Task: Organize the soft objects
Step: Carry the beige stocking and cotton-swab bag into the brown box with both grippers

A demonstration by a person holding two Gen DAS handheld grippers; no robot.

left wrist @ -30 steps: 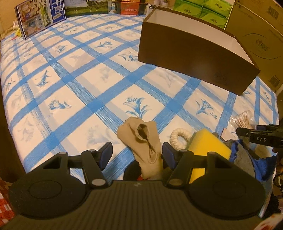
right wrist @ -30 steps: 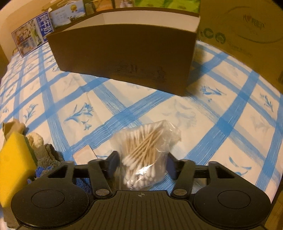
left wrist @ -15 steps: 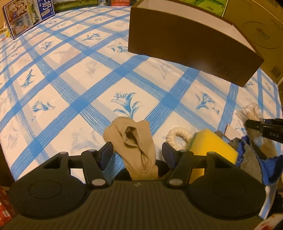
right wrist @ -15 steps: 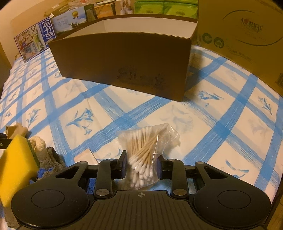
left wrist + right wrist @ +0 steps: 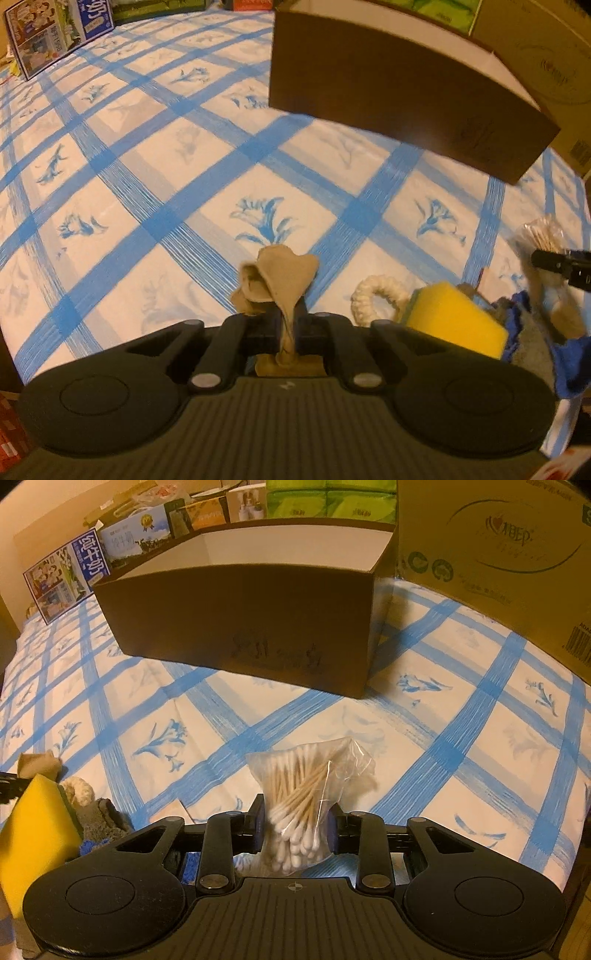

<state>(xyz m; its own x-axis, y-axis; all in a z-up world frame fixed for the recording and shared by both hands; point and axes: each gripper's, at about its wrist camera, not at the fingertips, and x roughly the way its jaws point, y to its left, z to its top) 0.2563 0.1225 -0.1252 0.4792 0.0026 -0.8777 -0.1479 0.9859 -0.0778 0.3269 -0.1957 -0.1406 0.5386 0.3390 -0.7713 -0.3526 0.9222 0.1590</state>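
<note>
Blue-checked bedsheet [image 5: 155,173], brown box [image 5: 388,92] upper right. My left gripper [image 5: 286,332] jaws just snapped tight on beige sock [image 5: 284,280], lower centre. Right gripper [image 5: 295,829] jaws just pinched cotton-swab bag [image 5: 306,797]. Both look ready to lift to the box.

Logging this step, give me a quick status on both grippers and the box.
Left gripper shut on sock. Right gripper shut on bag of cotton swabs. Brown box open ahead, path clear.
</note>
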